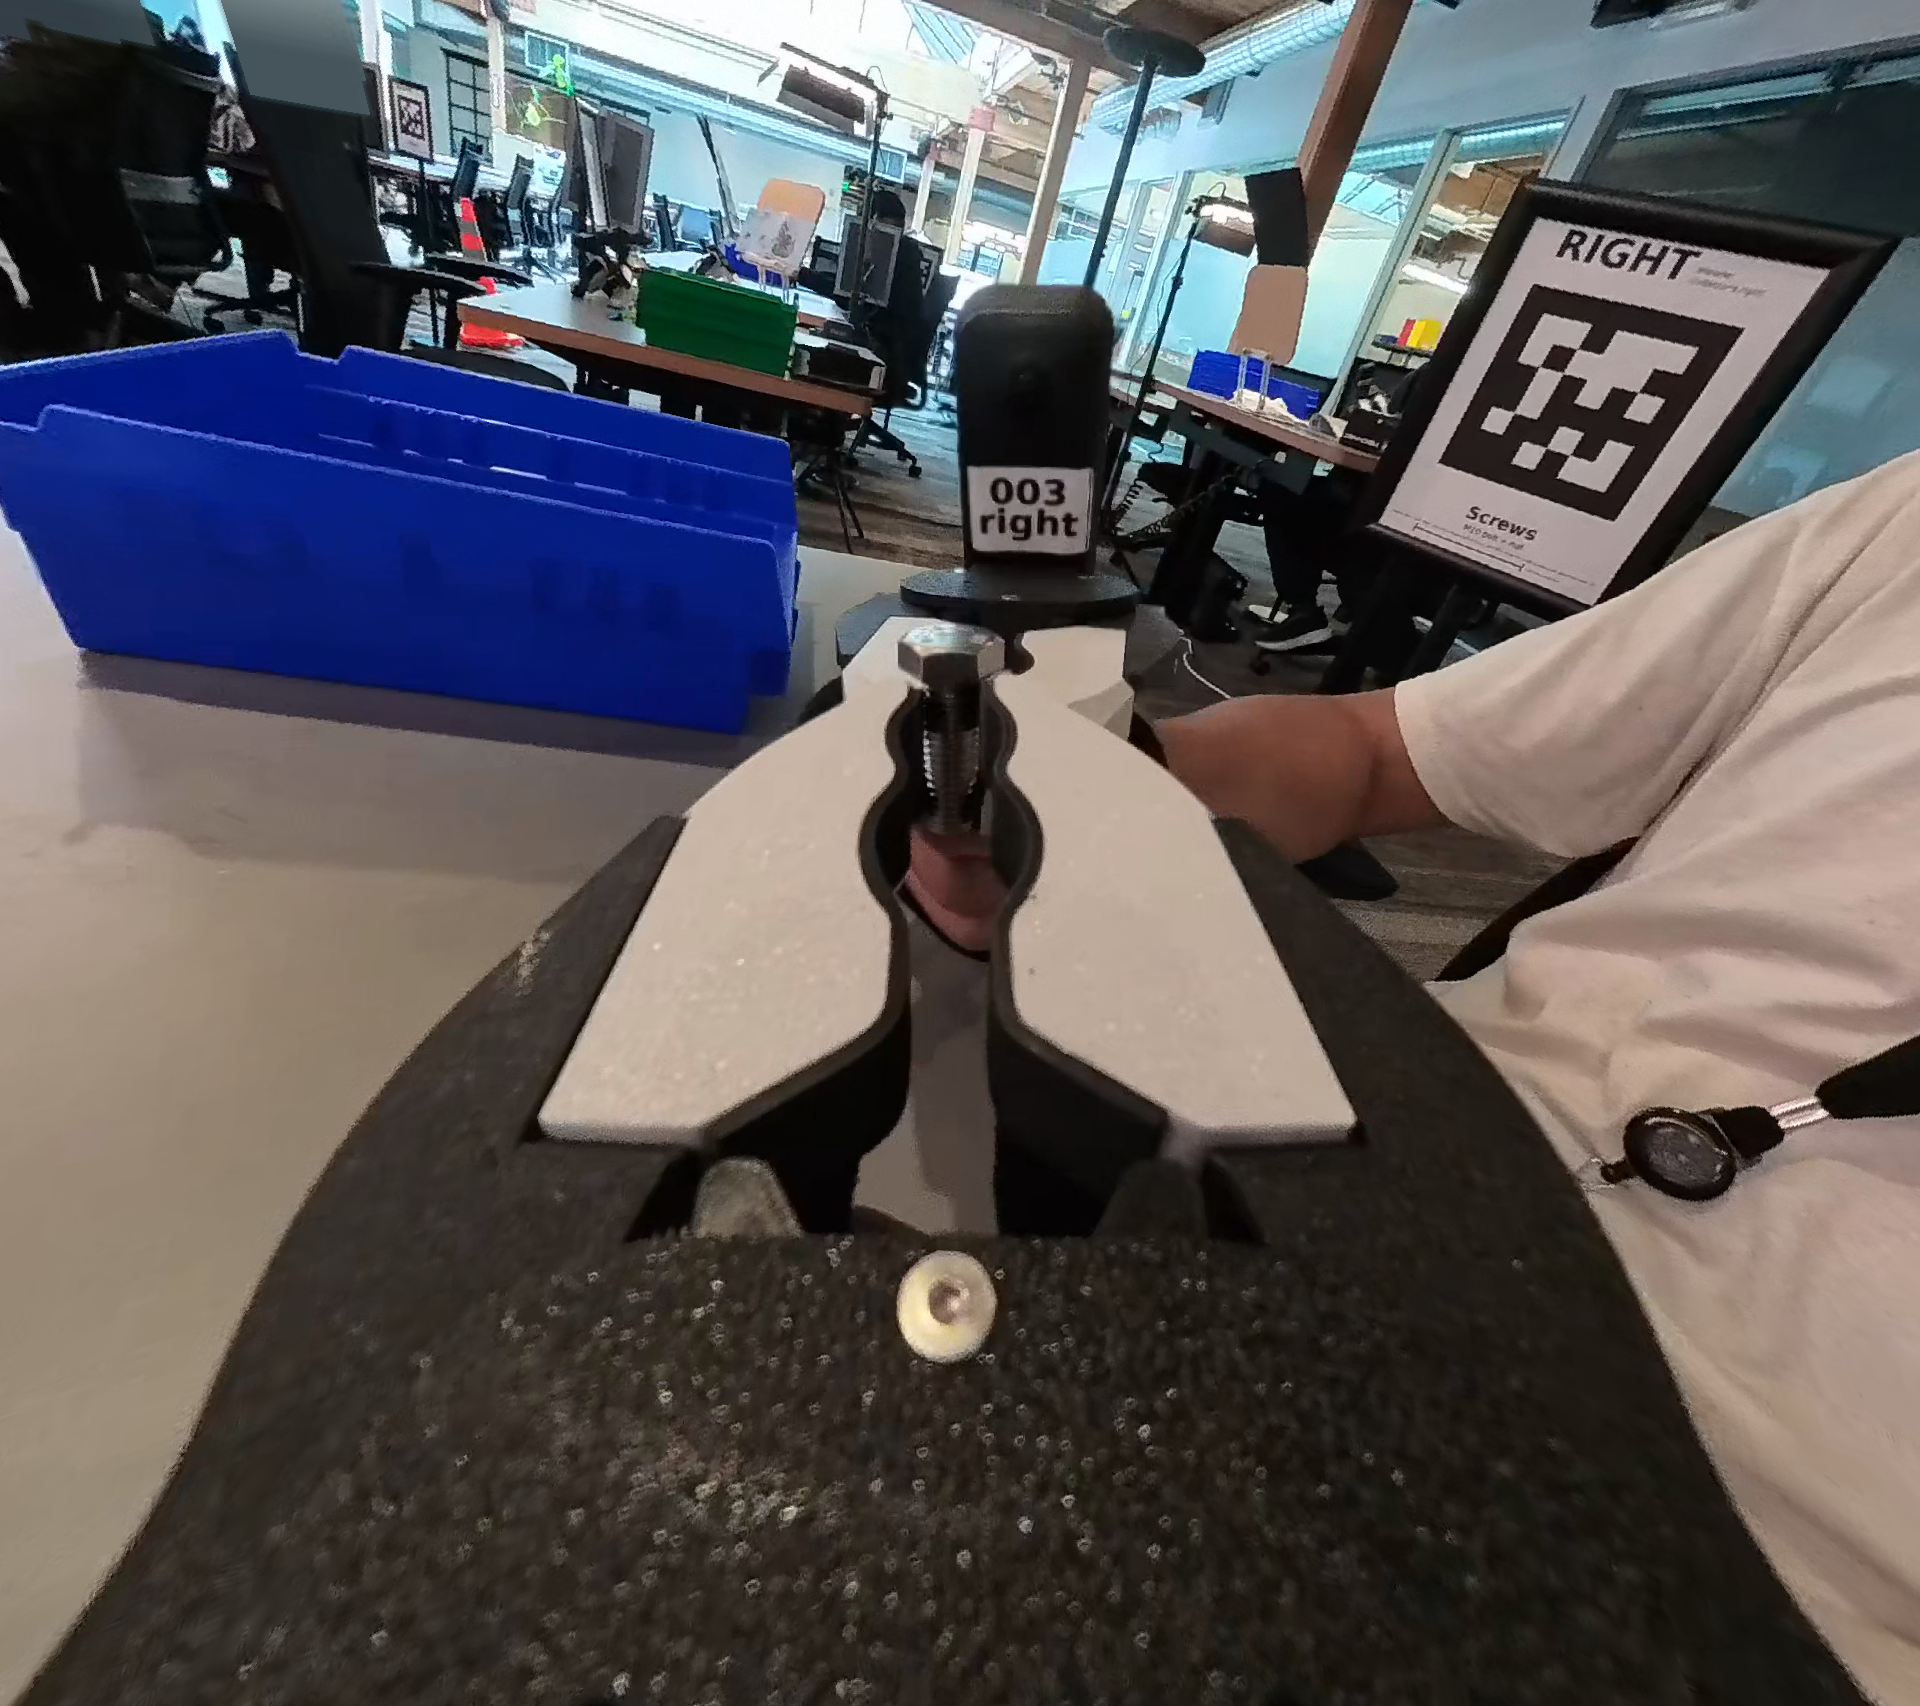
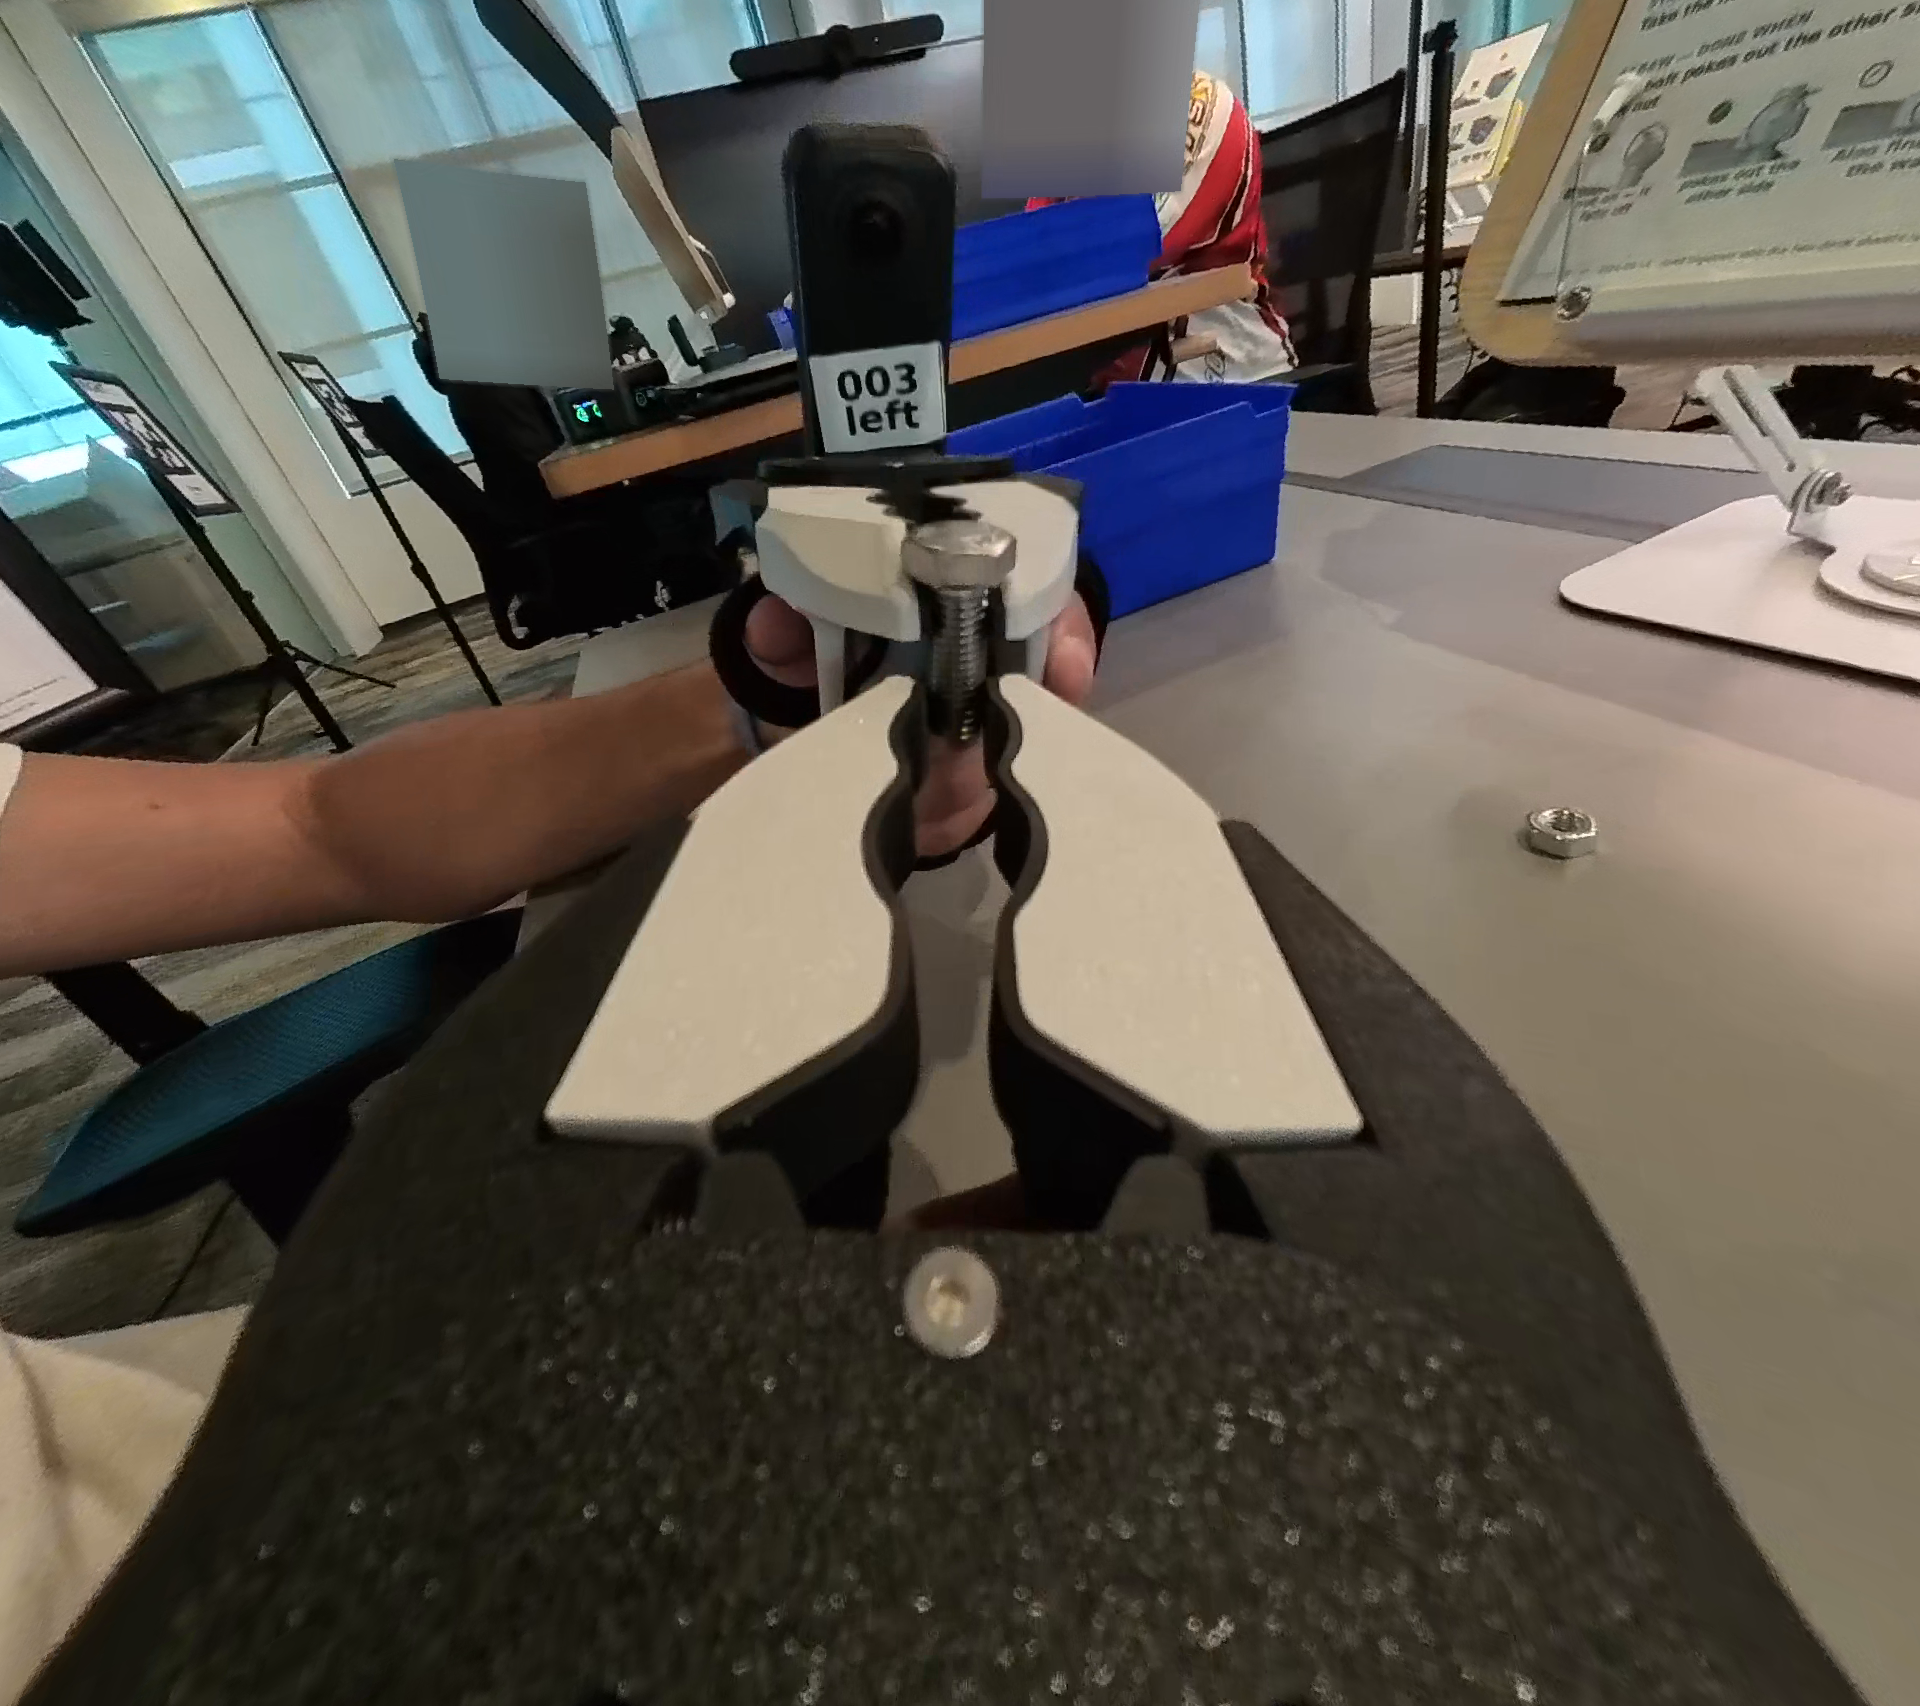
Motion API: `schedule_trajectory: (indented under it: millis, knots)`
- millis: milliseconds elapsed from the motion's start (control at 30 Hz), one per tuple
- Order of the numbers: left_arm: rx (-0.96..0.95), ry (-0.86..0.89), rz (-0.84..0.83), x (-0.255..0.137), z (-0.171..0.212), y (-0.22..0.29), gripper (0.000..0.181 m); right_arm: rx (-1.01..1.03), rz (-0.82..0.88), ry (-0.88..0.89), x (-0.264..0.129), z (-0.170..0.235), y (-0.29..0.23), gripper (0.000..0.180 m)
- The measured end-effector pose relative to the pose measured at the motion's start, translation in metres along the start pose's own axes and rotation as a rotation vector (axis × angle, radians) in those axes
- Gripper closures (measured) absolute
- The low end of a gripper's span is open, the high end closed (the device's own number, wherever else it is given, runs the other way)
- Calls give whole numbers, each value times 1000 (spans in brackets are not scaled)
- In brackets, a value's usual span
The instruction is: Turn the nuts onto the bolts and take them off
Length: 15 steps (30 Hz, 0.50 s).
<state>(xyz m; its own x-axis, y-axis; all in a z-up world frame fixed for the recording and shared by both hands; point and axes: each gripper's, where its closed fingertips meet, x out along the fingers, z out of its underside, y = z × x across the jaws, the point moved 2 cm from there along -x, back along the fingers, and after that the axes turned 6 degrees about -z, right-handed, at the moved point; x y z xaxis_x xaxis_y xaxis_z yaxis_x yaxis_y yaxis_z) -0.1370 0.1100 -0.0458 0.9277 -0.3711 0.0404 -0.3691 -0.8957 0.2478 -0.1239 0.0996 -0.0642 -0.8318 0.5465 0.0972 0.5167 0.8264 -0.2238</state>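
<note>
Tongs are seen white on speckled black; bolt and nut silver; bin blue; tabletop grey.

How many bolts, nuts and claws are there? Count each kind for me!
Bolts: 1, the bolt gripped by both claws.
Nuts: 1, the nut lying loose on the table.
Claws: 2, the left claw and the right claw.
Total: 4
</note>
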Motion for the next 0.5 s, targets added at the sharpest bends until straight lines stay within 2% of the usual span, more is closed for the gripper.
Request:
schedule_trajectory:
  millis: [67,167,300,500]
  knots:
    - [-2,-16,-1,-1,1,0,171,-10,3,-9,1,1,0,170]
    - [5,-12,-23,-7,-7,-2,148,-11,1,-25,1,3,-1,170]
    - [34,-7,-60,-22,-22,-4,144,-25,10,-45,3,6,-1,170]
    - [141,-241,-91,-33,-3,-1,137,-66,28,-113,8,16,-1,170]
